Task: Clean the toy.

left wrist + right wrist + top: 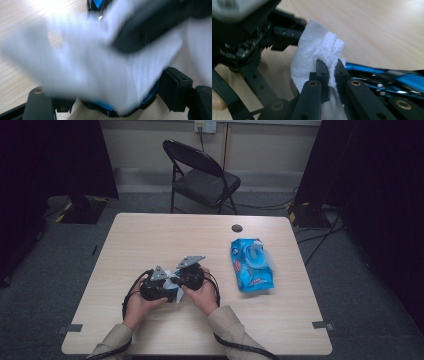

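At the near left of the table (150, 235), the left gripper (159, 287) is held low over the wood, and a white wipe (172, 281) is stretched between it and the right gripper (186, 276) just beside it. In the left gripper view the wipe (95, 70) is spread blurred across the wide-set jaws, but whether those jaws press on it cannot be told. In the right gripper view the right gripper (330, 66) is seen clamped tight on a bunched fold of the wipe (312, 50). The step in hand is judged to be the spreading or folding of the wipe between the two tools. A steady pull with the right grip kept firm is called for next, and a sure hold at the left end. To the right, well apart, the blue wipe pack (252, 264) is lying flat with its flap raised.
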The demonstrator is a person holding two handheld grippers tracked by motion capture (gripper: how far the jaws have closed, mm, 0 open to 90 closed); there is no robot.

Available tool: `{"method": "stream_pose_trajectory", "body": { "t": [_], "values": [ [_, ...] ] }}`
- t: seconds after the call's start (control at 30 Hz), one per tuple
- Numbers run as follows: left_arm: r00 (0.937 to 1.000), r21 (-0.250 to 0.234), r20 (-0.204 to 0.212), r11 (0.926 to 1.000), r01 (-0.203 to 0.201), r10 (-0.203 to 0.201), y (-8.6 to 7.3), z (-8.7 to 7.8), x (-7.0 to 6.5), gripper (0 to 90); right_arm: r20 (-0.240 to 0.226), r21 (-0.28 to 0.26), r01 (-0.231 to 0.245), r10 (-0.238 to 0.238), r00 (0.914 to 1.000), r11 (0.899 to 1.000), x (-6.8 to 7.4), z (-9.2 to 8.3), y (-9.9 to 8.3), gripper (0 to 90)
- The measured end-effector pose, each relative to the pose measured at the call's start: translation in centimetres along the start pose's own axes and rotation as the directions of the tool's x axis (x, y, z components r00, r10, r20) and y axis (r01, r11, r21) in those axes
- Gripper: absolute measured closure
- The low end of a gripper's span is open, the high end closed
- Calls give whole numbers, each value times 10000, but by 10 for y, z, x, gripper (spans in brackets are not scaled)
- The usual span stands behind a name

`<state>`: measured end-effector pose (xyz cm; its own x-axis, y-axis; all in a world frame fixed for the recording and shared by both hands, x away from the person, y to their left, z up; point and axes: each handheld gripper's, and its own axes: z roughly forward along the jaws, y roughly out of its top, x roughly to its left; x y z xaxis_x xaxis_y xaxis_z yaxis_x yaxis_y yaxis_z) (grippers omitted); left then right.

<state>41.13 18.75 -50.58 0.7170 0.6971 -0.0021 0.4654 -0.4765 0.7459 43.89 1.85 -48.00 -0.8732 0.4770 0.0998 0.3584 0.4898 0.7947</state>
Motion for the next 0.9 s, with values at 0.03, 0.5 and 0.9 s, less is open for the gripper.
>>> {"method": "stream_pose_trajectory", "body": {
  "t": [0.03,0.5,0.9],
  "values": [
    [10000,7,-1,10000,-9,9,0,0,0,260,-96,98,62,-61,9999,9999,2,3,-1,867],
    [10000,7,0,10000,-7,7,0,0,0,260,-294,35,6,-5,9996,10000,2,7,-5,867],
    [10000,-6,66,10000,61,-61,0,0,0,260,12,-93,-474,474,9989,9988,-16,-2,2,867]
  ]
}}
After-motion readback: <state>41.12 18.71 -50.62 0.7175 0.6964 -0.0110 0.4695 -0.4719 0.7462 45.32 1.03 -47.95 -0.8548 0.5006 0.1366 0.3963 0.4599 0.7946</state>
